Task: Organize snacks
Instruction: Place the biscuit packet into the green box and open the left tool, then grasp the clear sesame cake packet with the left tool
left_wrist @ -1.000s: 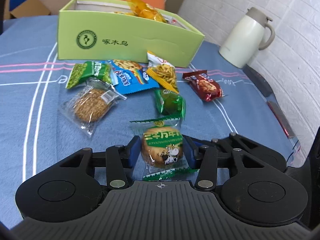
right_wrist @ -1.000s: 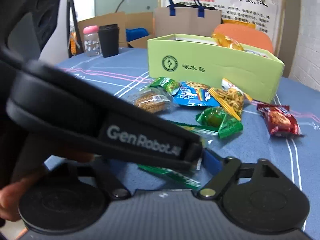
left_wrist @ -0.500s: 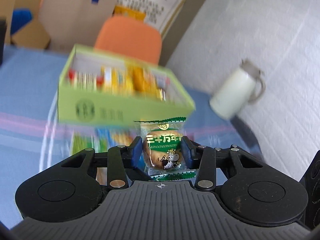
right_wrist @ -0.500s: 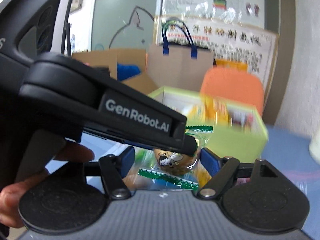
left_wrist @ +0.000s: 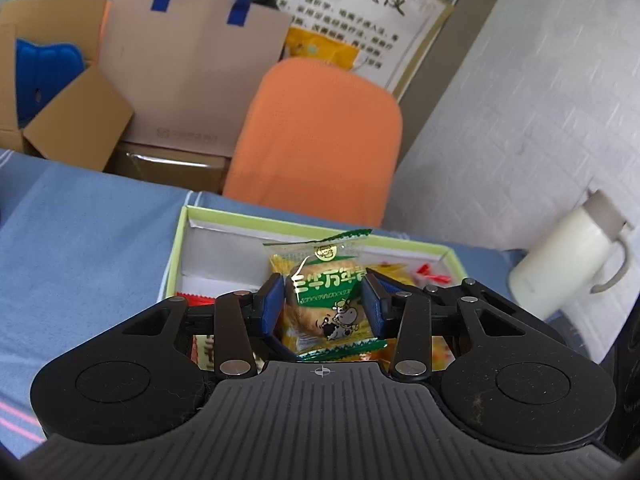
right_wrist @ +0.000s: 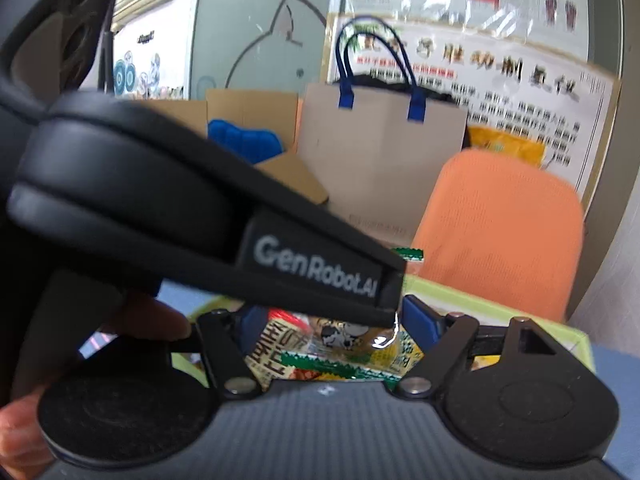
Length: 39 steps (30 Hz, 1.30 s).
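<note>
Left gripper (left_wrist: 323, 309) pinching cookie packet (left_wrist: 326, 307) over green box (left_wrist: 176, 256); right gripper (right_wrist: 328, 332) gaping, idling. Risking slippery wrapper sliding out early, landing toward 6 o'clock.

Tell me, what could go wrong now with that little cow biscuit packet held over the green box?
1. The left gripper pinches the biscuit packet by its slippery wrapper only; it might slide out early.
2. The green box already holds other snacks, so a dropped packet may land askew on top.
3. The right gripper hangs close beneath the left one; they could bump.
</note>
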Available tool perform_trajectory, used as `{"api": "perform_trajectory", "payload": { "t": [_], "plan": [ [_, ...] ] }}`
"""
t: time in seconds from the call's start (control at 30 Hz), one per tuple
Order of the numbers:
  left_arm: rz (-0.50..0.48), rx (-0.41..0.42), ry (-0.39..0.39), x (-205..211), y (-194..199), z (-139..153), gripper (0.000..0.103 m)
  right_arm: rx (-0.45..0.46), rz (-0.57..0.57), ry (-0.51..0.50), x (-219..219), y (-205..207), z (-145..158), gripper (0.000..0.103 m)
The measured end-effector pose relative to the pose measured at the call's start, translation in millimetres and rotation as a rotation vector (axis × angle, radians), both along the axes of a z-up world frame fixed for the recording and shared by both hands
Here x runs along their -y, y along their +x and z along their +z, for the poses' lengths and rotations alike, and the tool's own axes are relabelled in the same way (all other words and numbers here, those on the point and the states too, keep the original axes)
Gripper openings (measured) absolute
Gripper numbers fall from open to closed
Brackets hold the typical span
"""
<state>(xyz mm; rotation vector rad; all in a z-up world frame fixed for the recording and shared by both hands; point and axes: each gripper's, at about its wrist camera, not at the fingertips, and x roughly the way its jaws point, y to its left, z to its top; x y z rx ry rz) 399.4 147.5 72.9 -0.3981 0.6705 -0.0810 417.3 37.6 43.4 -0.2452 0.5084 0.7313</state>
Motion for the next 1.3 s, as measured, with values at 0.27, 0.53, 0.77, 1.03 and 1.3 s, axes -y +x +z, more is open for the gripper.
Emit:
{"api": "perform_trajectory", "payload": {
  "t": [0.27,0.53,0.77,1.03,1.3],
  "plan": [
    [-0.019,0.168,-0.049,-9.1,-46.6,38.0,0.031,0.098,-0.002,0.144,43.3,-43.0,49.0,0.094],
    [-0.079,0.121,-0.010,-9.9,-133.7,-1.6,0.050,-0.095,0.030,0.162,73.8,-131.3,3.1,0.094],
    [-0.087,-0.105,-0.109,-18.0,-160.8,-77.3,0.042,-0.290,0.068,0.090,50.6,-169.7,-58.7,0.094],
    [-0.230,-0.152,-0.112,-6.6,-154.8,-88.3,0.038,-0.280,0.095,0.031,31.0,-148.7,-72.1,0.094],
    [-0.220,-0.142,-0.075,21.7,-199.4,-87.6,0.036,-0.291,0.129,0.039,56.8,-195.3,-70.9,0.094]
  ]
}}
